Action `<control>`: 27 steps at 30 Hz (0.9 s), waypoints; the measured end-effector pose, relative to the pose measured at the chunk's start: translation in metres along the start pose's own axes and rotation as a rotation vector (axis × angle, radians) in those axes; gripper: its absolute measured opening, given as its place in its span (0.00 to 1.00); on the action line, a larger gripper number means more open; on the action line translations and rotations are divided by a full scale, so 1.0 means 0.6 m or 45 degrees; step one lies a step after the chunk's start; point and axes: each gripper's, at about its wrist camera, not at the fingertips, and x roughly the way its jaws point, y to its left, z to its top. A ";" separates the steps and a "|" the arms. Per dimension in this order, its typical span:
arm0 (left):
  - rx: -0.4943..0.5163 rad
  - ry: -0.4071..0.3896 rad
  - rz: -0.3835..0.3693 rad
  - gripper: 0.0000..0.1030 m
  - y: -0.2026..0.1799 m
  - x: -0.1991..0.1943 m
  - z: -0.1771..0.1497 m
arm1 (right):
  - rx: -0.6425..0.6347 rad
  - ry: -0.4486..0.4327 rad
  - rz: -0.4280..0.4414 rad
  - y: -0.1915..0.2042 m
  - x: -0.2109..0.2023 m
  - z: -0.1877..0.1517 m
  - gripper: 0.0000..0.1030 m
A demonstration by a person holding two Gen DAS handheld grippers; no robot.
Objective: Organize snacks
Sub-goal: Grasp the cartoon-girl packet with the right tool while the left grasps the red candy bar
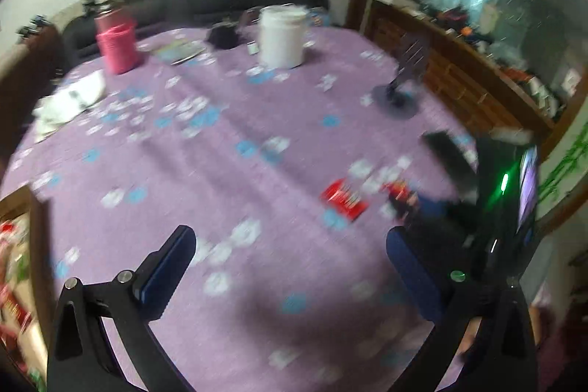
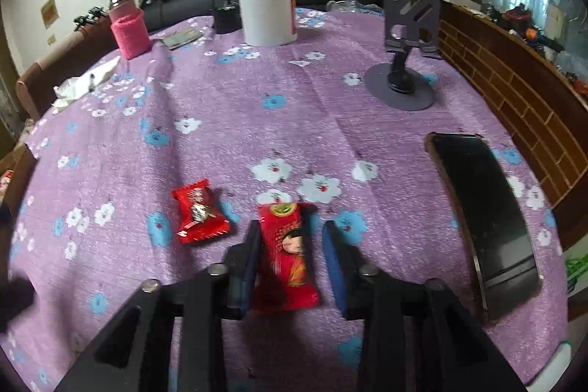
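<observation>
A long red snack packet with a cartoon girl lies on the purple flowered tablecloth. My right gripper is open, low over the cloth, with one finger on each side of that packet. A smaller red candy packet lies just left of it. In the blurred left wrist view my left gripper is open and empty above the cloth; the small red packet and the other gripper with the long packet are ahead to its right. A box of snacks shows at the left edge.
A black phone lies at the right. A grey phone stand stands behind it. A white jar, a pink bottle, a black item and crumpled tissue sit at the far side. A brick ledge borders the right.
</observation>
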 end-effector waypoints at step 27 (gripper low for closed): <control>0.290 0.126 -0.077 0.16 -0.089 0.157 -0.006 | 0.407 0.062 0.240 -0.100 -0.006 -0.006 0.20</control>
